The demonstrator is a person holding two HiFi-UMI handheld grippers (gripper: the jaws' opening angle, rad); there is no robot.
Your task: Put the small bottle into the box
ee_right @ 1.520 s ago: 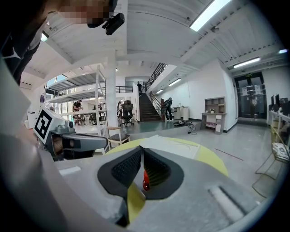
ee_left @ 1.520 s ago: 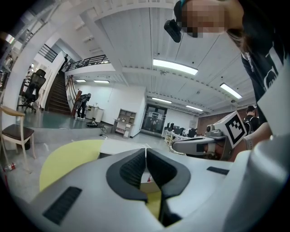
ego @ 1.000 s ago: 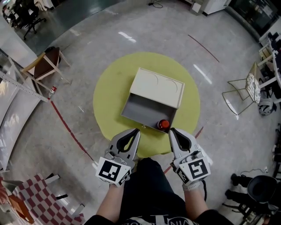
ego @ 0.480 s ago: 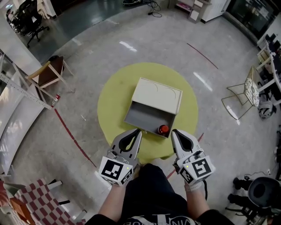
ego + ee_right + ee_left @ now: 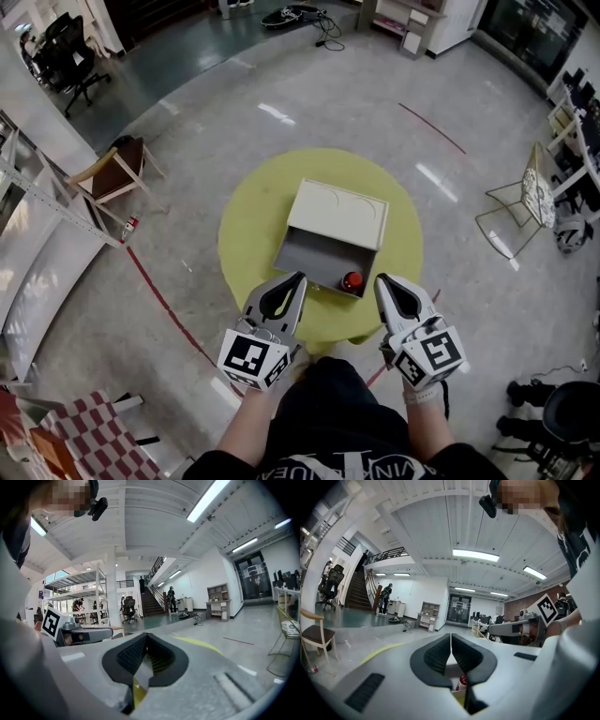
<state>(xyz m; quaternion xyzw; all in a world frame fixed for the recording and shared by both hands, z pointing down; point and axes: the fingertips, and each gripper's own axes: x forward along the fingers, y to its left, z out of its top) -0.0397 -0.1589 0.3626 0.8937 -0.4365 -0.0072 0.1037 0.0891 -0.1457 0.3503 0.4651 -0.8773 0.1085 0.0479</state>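
Bottle is sitting in the box's near right corner on the table. Both left tongs and right tongs are hanging shut and empty just beside it. Job's looking done, so the person is probably best backing straight off without bumping the box.

Grey left tool and right tool, black ribbed pads, black-and-white marker cubes, dark trousers.

A round yellow table stands on the pale, glossy floor. Directly on it sits a single open box, grey inside, with its cream lid on the far side.
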